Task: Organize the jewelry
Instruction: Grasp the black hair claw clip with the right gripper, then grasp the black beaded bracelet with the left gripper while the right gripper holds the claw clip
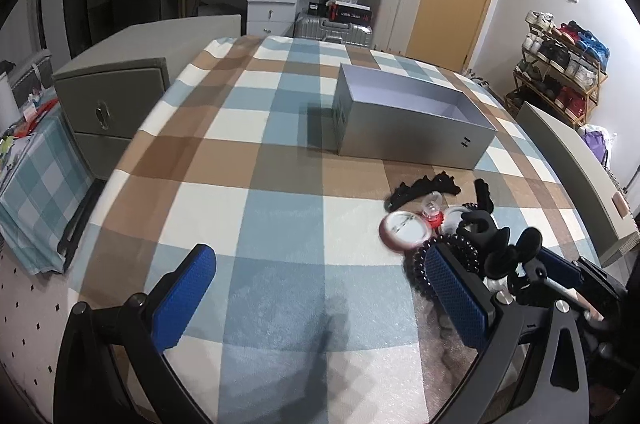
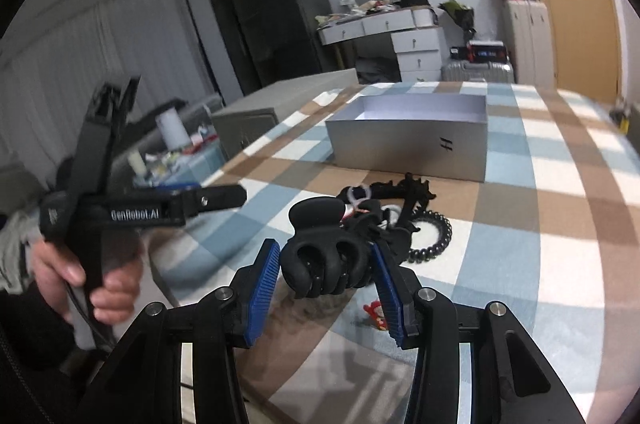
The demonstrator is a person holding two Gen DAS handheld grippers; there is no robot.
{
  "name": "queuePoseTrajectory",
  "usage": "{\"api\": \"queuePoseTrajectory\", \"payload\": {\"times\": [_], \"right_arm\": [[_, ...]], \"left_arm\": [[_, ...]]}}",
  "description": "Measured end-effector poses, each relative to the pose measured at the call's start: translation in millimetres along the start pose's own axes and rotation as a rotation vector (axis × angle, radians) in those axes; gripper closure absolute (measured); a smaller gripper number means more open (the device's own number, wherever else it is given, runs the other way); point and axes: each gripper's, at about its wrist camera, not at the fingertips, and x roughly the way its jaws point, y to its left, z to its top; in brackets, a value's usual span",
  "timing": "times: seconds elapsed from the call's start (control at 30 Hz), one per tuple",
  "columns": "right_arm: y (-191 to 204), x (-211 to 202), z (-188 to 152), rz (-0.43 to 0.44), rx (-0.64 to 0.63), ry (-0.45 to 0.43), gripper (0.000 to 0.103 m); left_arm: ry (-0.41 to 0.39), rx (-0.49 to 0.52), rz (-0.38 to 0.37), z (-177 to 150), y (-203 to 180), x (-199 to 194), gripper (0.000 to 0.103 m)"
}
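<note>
A black hair clip (image 2: 322,256) is held between the blue pads of the right gripper (image 2: 326,278), whose jaws are narrowed onto the clip's sides; it appears lifted clear of the checked cloth (image 2: 540,264), presumably so that it can be carried to the box (image 2: 408,148). The box is seen at twelve o'clock in the right wrist view, open-topped and apparently empty, placed beyond the pile so that each piece can be dropped in from the near side. The rest of the jewelry lies between clip and box: a coil hair tie (image 2: 434,236) at about two o'clock from the clip, a tangle of black clips (image 2: 404,192) beyond it, and a small red charm (image 2: 376,314) on the cloth just under the right pad.

In the left wrist view a round badge (image 1: 406,230) is seen at three o'clock beside the pile. The left gripper (image 1: 320,296) is held wide open over bare cloth with nothing between its pads, seemingly kept aside until needed.

"GenRobot.AI" can be read on the left gripper's body. A dark mark resembling "H" is printed on the box's front; shoebox lettering in the background is too small to be read.
</note>
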Motion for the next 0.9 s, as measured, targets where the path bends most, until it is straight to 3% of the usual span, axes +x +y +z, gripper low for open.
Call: {"api": "queuePoseTrajectory", "payload": {"times": [0.13,0.4,0.7,0.8,0.9], "right_arm": [[-7.2,-10.8,2.5,0.042,0.059,-0.056,0.057],[-14.5,-28.3,4.6,0.035,0.093,-0.126,0.057],[-21.7,-41.7,1.9,0.009,0.098,-0.145,0.057],[-21.5,-43.9,1.0,0.001,0.089,-0.148,0.057],[-23.4,-43.3,0.6,-0.004,0.089,-0.147,0.057]], "left_arm": [[0.035,0.016,-0.046,-1.9,-6.4,5.2,0.001],[0.118,0.067,-0.162,-6.0,-31.9,18.4,0.001],[0.175,0.134,-0.191,-5.3,-51.8,40.4,0.002],[0.192,0.155,-0.176,-5.6,-54.6,46.0,0.01],[0.183,0.201,-0.178,-7.1,-58.5,42.2,0.029]]}}
